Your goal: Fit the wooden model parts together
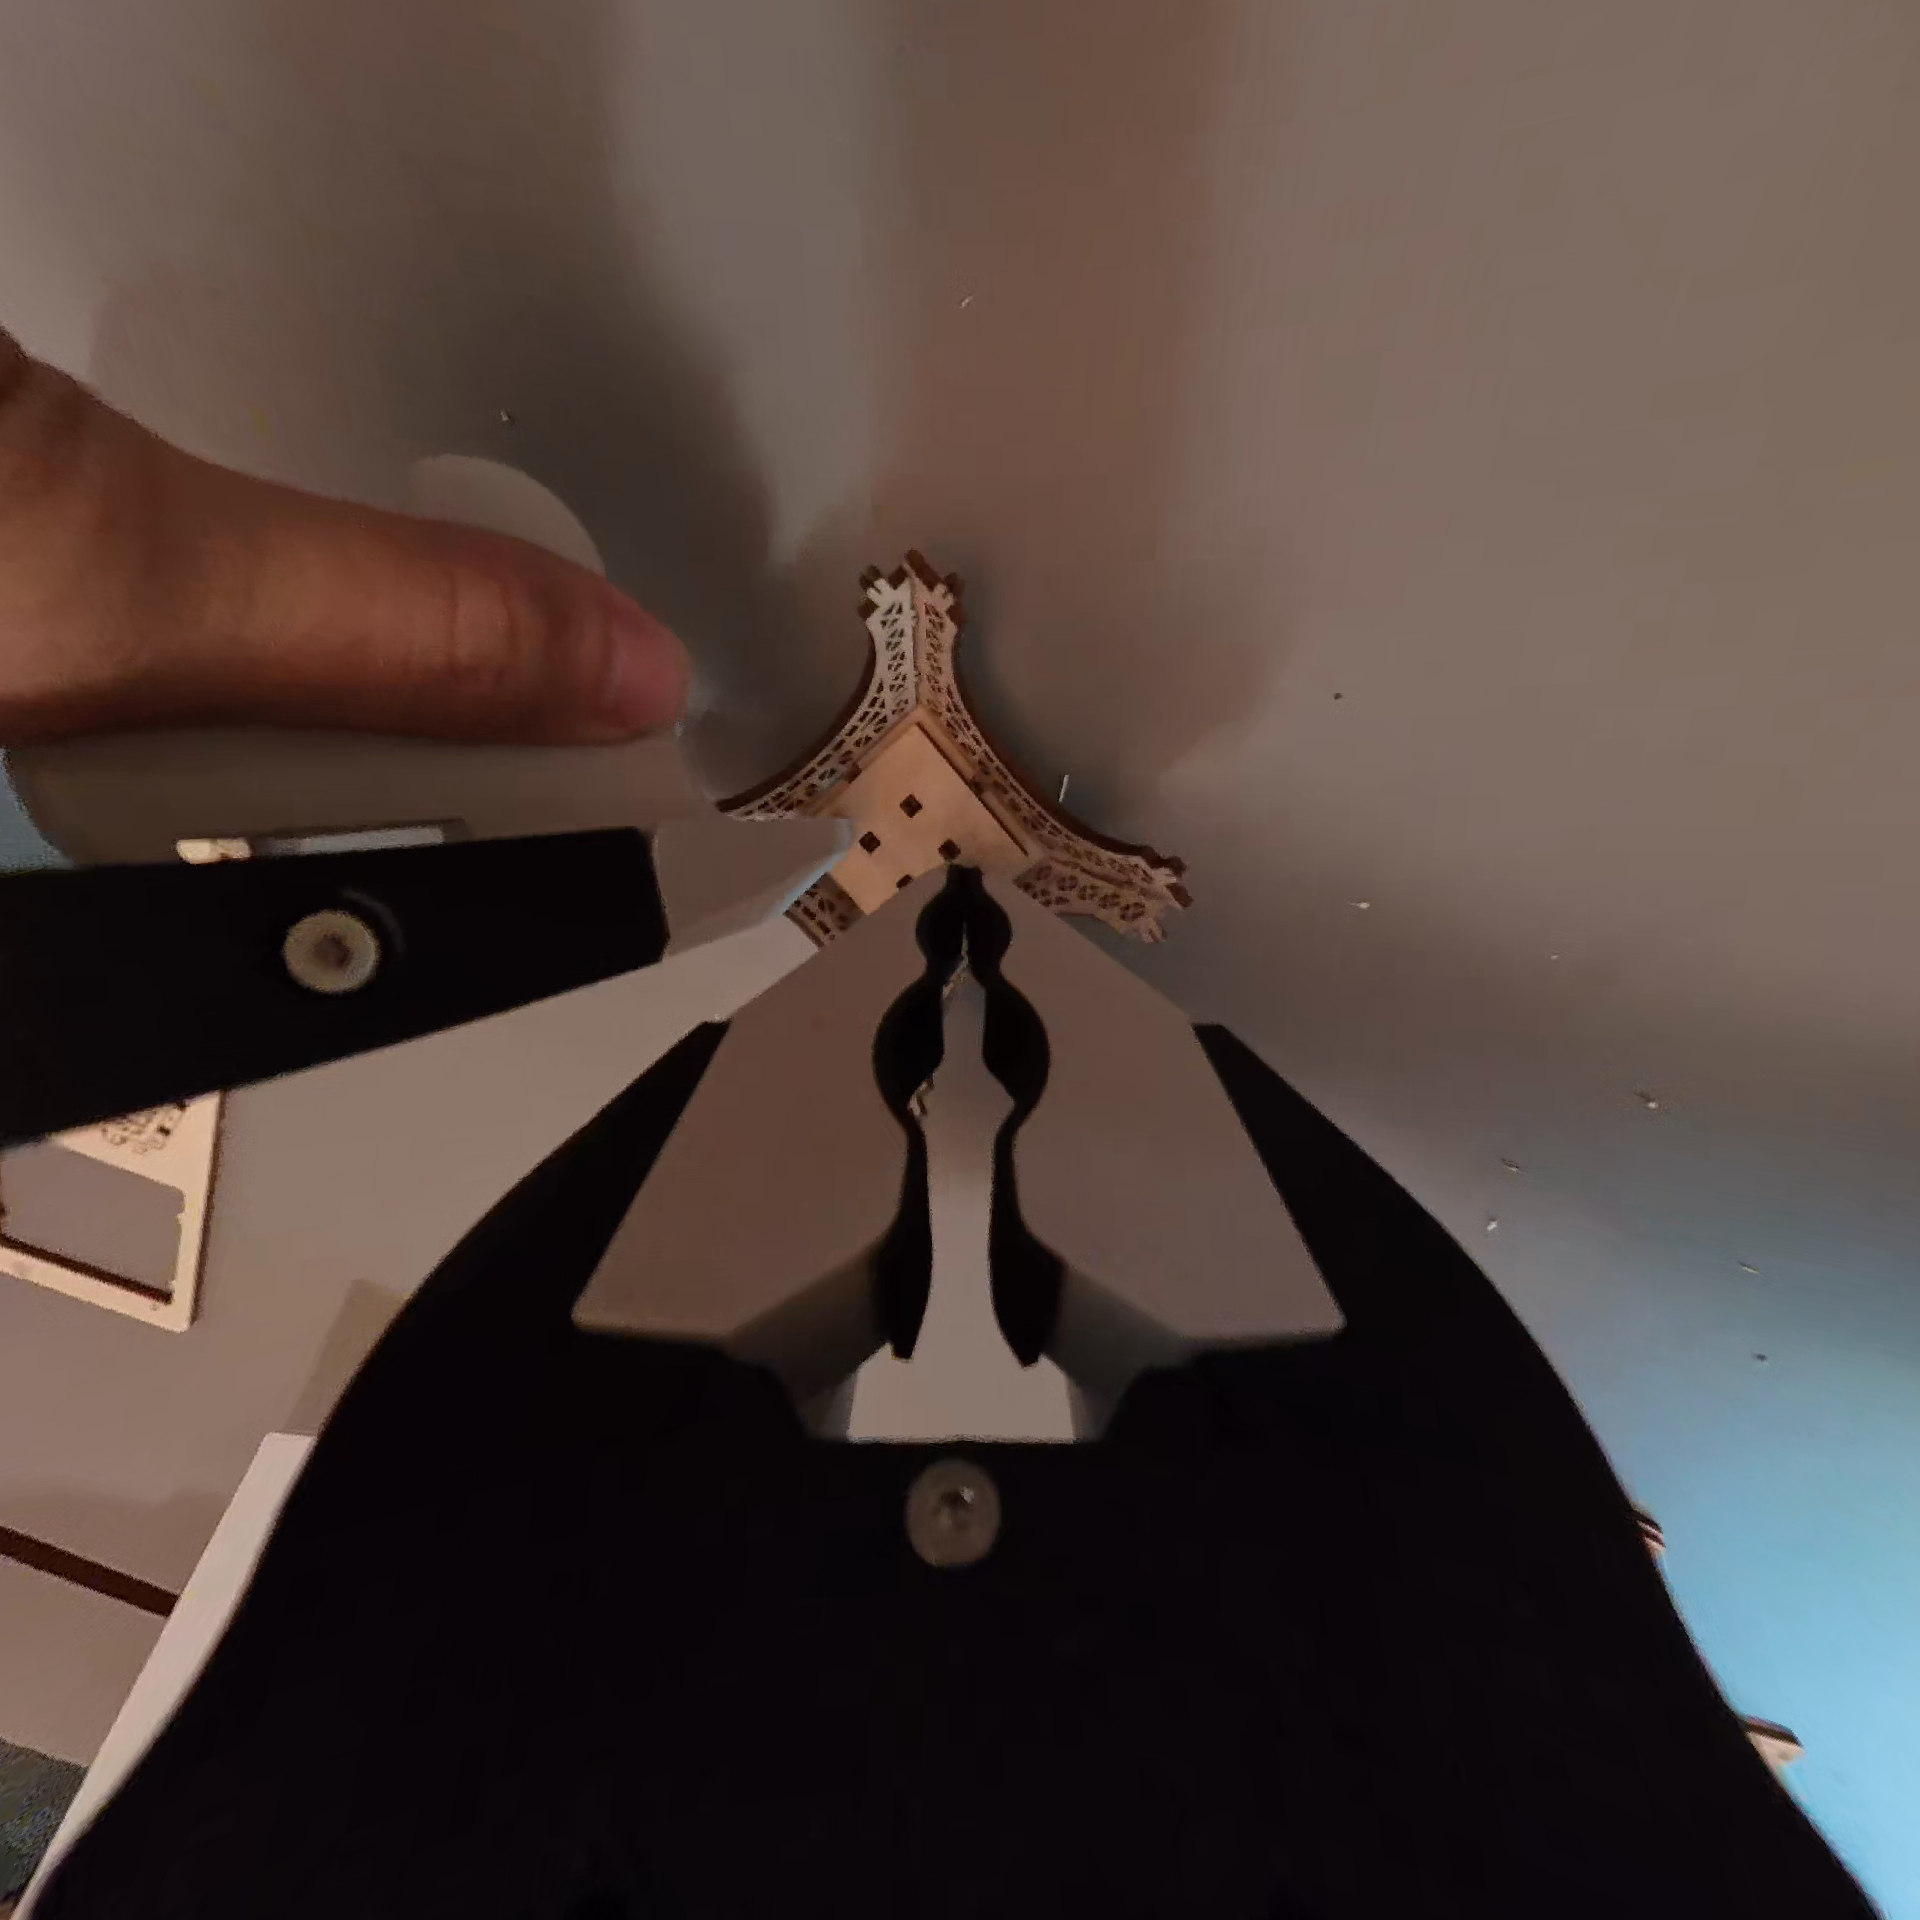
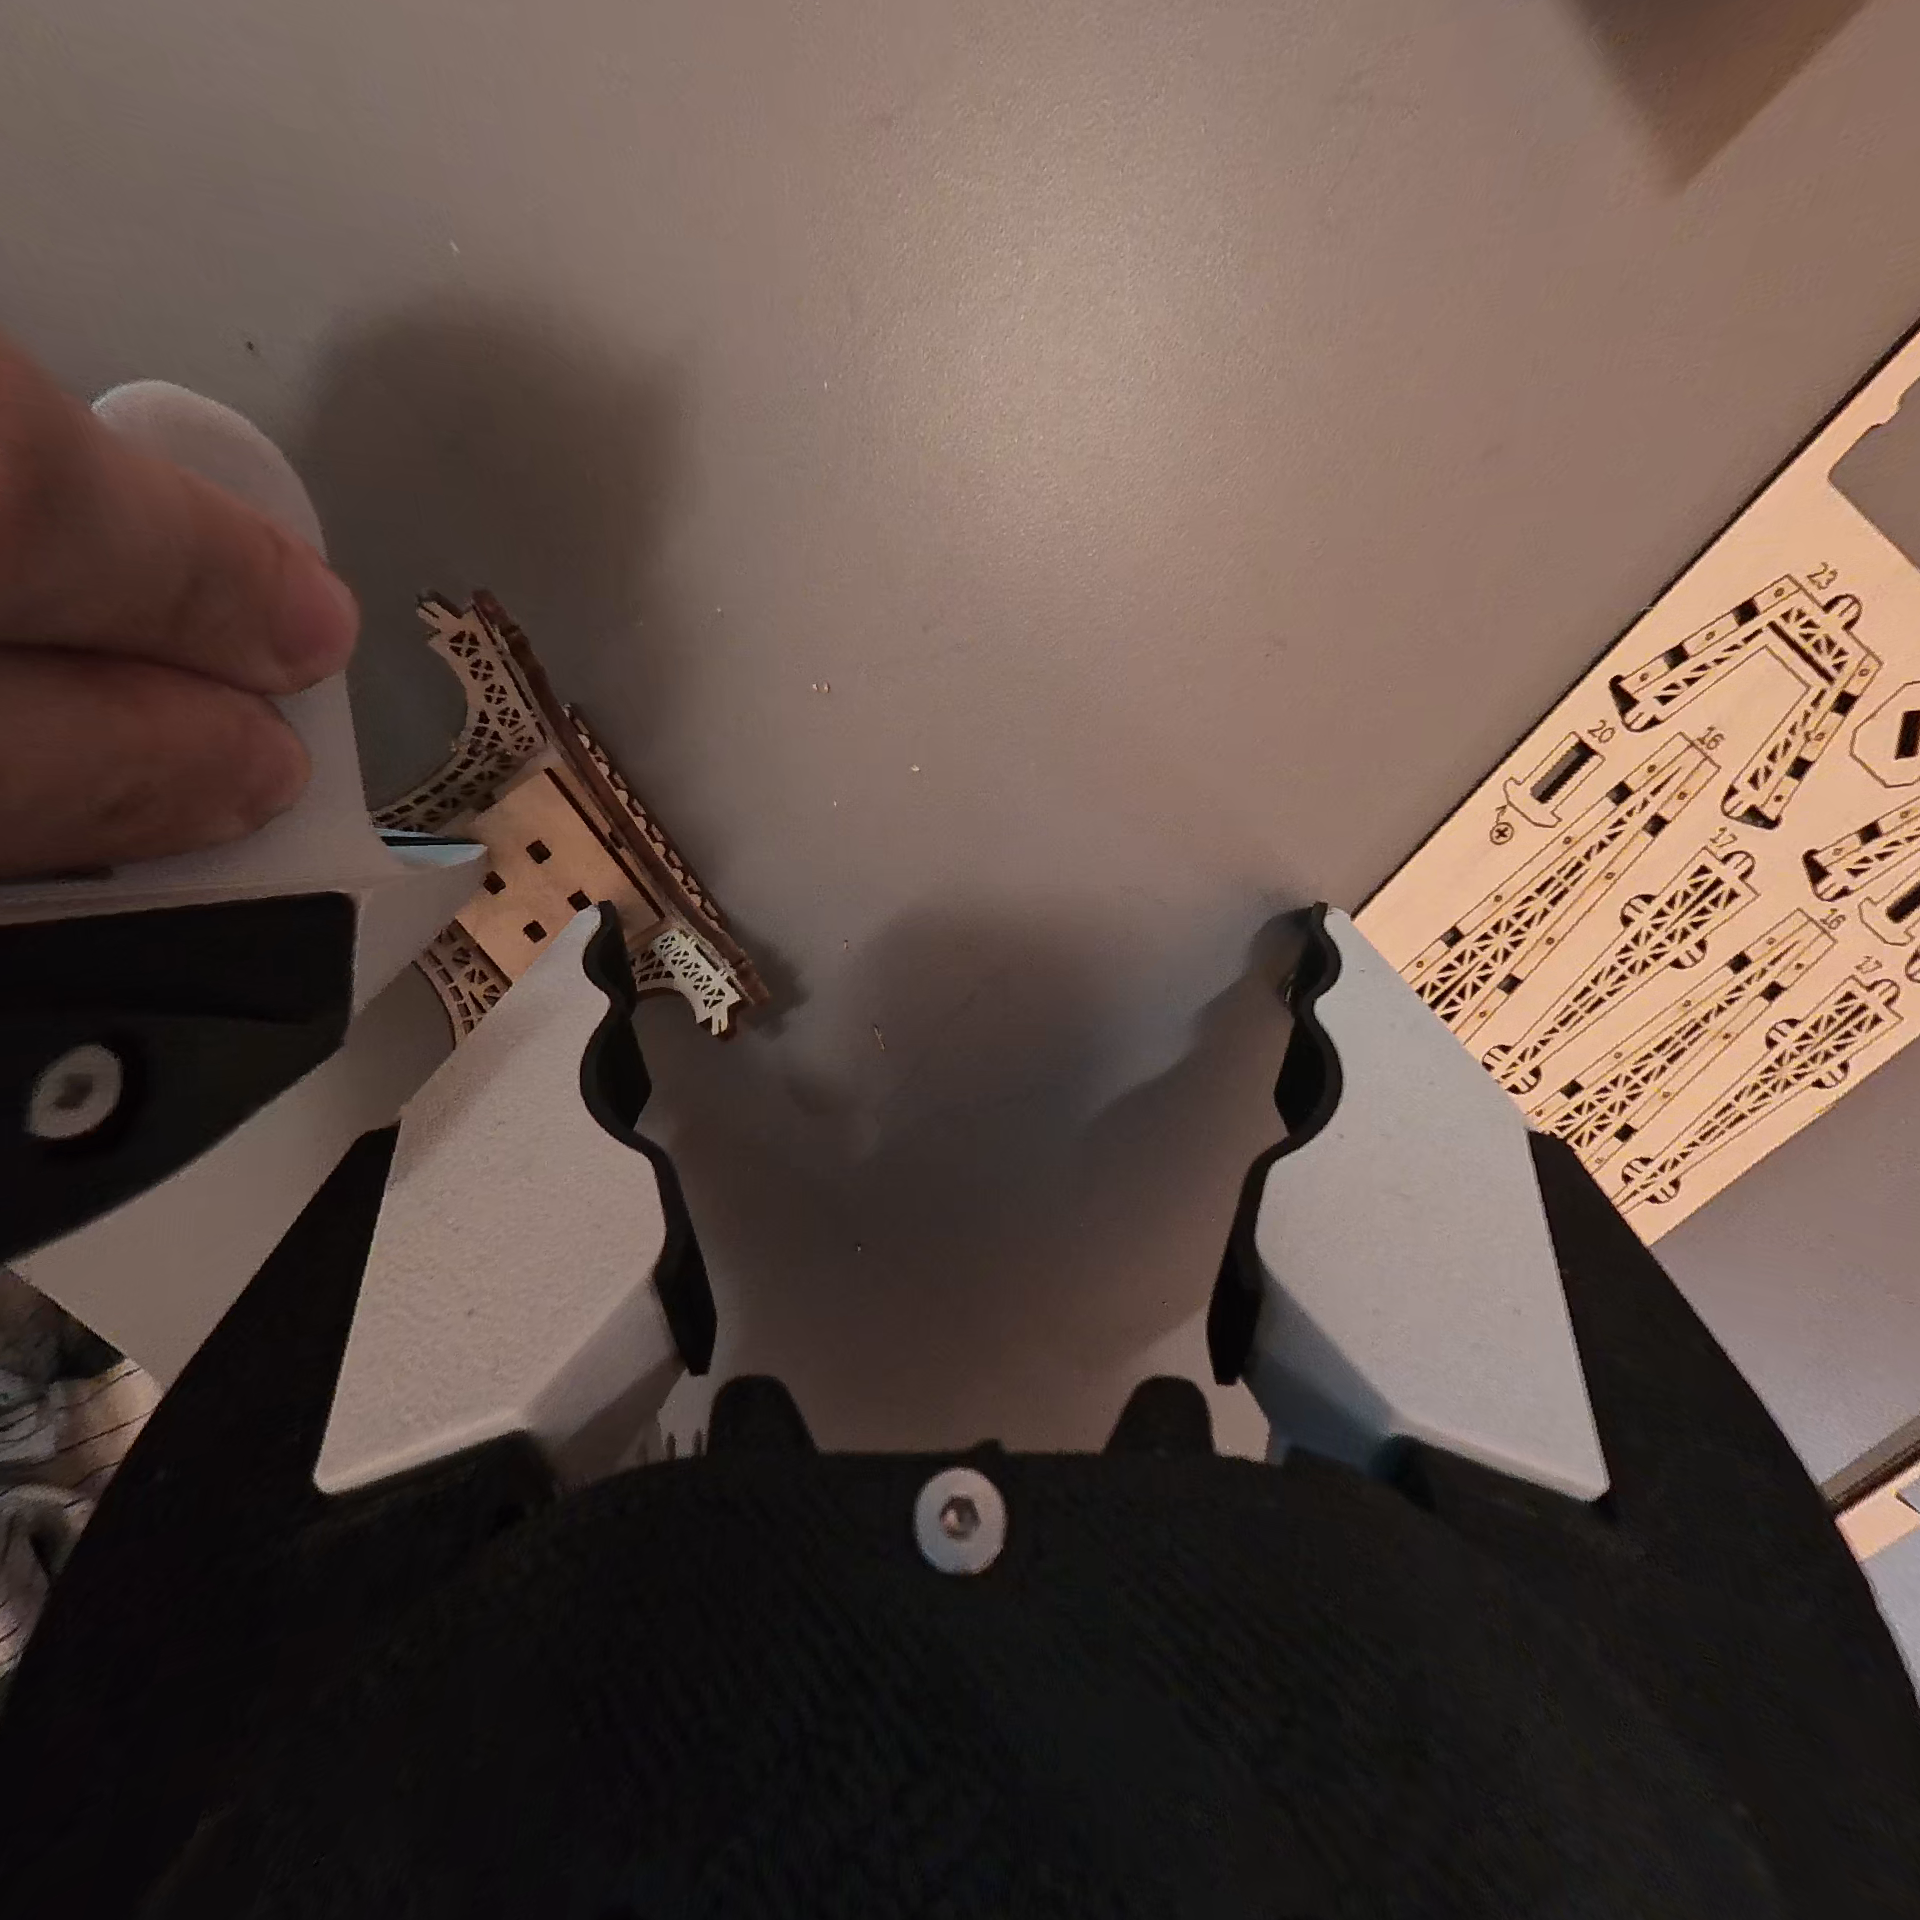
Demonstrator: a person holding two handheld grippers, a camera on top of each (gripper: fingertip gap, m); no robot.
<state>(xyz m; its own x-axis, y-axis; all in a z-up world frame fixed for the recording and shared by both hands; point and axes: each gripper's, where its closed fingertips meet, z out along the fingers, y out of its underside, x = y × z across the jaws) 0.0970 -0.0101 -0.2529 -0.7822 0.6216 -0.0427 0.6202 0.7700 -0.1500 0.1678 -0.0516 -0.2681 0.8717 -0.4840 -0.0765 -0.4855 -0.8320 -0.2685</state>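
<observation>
A small wooden tower base (image 1: 914, 800) with lattice arch legs and a flat platform with square holes lies on the grey table. My left gripper (image 1: 961, 883) is shut, its tips at the platform's near corner. Thin light slivers between its pads suggest a slim wooden piece seen edge-on. My right gripper (image 2: 961, 920) is open and empty. Its left fingertip (image 2: 601, 920) touches the same base (image 2: 540, 883). The left gripper's tips (image 2: 426, 854) press on the platform from the left. One right gripper finger (image 1: 416, 935) reaches in from the left.
A laser-cut wooden parts sheet (image 2: 1662, 883) lies at the right of the table; a sheet with parts removed (image 1: 104, 1226) shows at the lower left. A person's fingers (image 1: 312, 623) hold the gripper beside the model. Small wood crumbs dot the table (image 2: 935, 416).
</observation>
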